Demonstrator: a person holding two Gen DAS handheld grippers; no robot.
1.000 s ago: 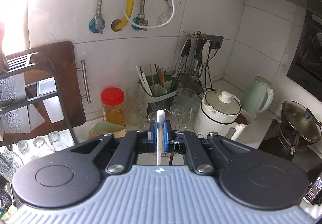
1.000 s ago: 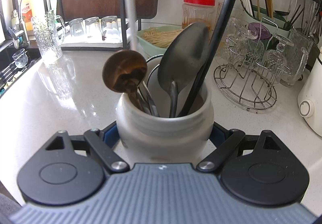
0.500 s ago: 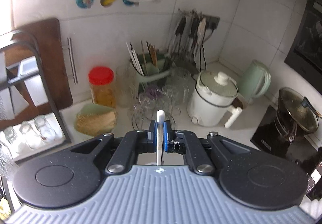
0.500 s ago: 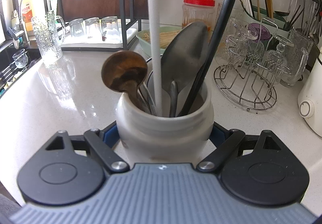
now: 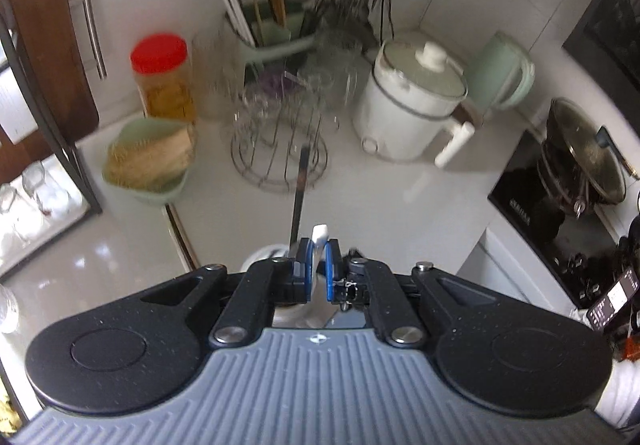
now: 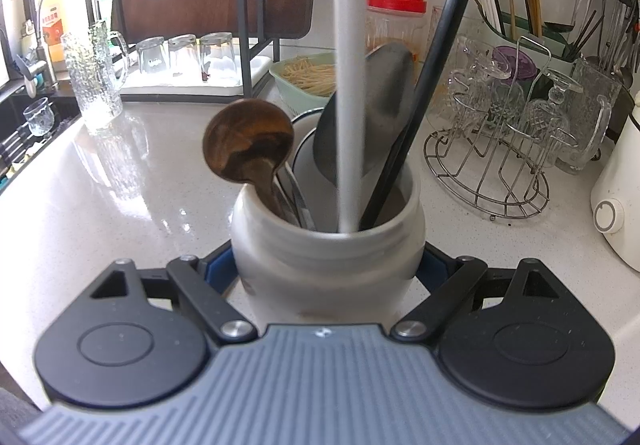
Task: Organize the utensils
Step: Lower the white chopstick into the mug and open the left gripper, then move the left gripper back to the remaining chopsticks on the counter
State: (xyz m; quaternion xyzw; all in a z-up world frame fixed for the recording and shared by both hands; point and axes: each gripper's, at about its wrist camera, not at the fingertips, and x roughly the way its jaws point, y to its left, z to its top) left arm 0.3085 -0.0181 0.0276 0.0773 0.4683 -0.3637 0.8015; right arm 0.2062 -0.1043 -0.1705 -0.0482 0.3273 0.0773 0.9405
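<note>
A white handle [image 5: 320, 235] is clamped at 12 o'clock in the left tongs [image 5: 316, 269]; the crock [image 6: 328, 249] is gripped between the right tongs [image 6: 328, 265].

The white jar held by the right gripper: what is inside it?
In the jar: a wooden spoon, a metal spatula, a black handle and a white handle. Their lower ends and the jar's bottom are hidden.

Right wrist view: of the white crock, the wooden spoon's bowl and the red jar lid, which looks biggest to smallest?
1. white crock, though it sits nearest the camera
2. wooden spoon's bowl
3. red jar lid, farthest back
</note>
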